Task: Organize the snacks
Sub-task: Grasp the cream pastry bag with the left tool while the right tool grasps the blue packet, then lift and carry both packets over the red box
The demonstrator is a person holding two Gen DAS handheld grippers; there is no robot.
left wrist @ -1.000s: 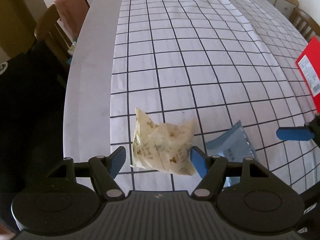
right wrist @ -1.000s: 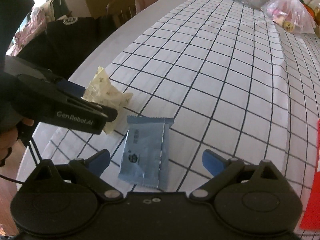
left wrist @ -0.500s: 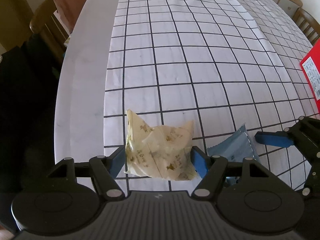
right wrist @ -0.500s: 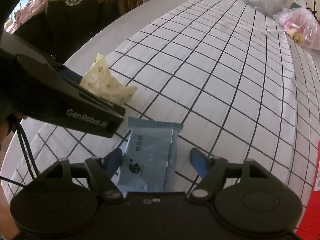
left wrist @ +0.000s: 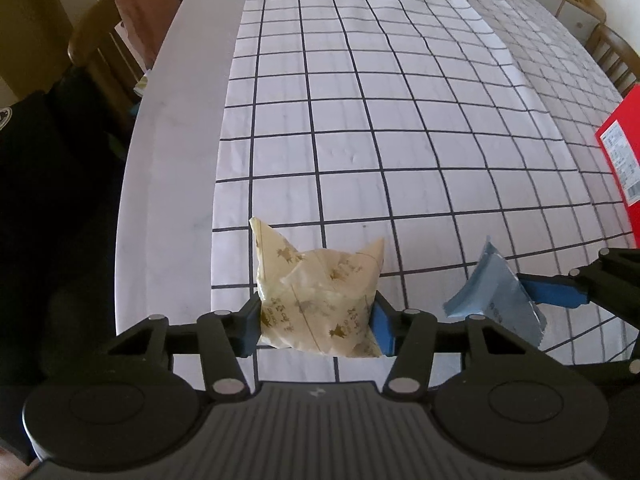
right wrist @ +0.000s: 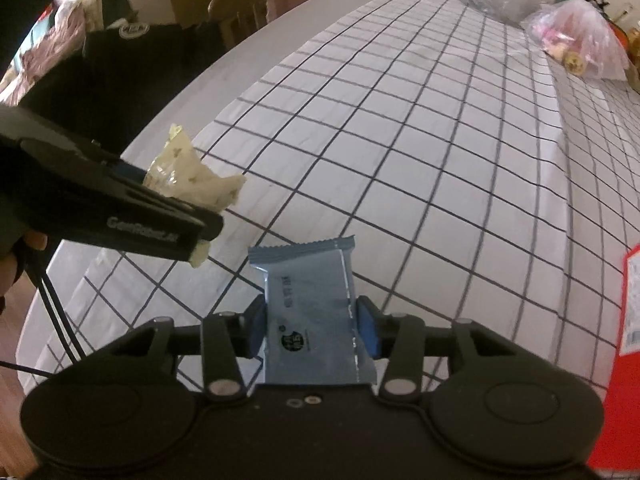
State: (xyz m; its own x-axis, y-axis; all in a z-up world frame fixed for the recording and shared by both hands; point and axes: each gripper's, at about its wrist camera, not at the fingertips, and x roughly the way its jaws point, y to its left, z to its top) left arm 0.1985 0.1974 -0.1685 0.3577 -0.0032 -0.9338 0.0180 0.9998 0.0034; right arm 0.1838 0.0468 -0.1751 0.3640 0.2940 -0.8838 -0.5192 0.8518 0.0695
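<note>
A cream snack bag point(left wrist: 320, 300) with a small gold print sits between the pads of my left gripper point(left wrist: 317, 324). Its jaws are closing and both pads press on the bag's sides, near the left edge of the checked tablecloth point(left wrist: 360, 120). In the right wrist view, my right gripper point(right wrist: 312, 328) is closing too. Its pads squeeze a flat blue snack packet point(right wrist: 308, 300), whose far end is tipped up off the cloth. The same blue packet point(left wrist: 488, 300) shows at the right of the left wrist view, and the cream bag point(right wrist: 188, 176) at the left of the right wrist view.
A red box point(left wrist: 624, 160) stands at the right edge of the table. Plastic bags point(right wrist: 576, 40) lie at the far end. A wooden chair with a pink cloth point(left wrist: 132, 28) and dark clothing stand beside the table's bare left rim point(left wrist: 168, 160).
Both pairs of jaws have narrowed from wide apart onto their packets. The blue packet lay flat on the cloth and now tilts up between the right pads.
</note>
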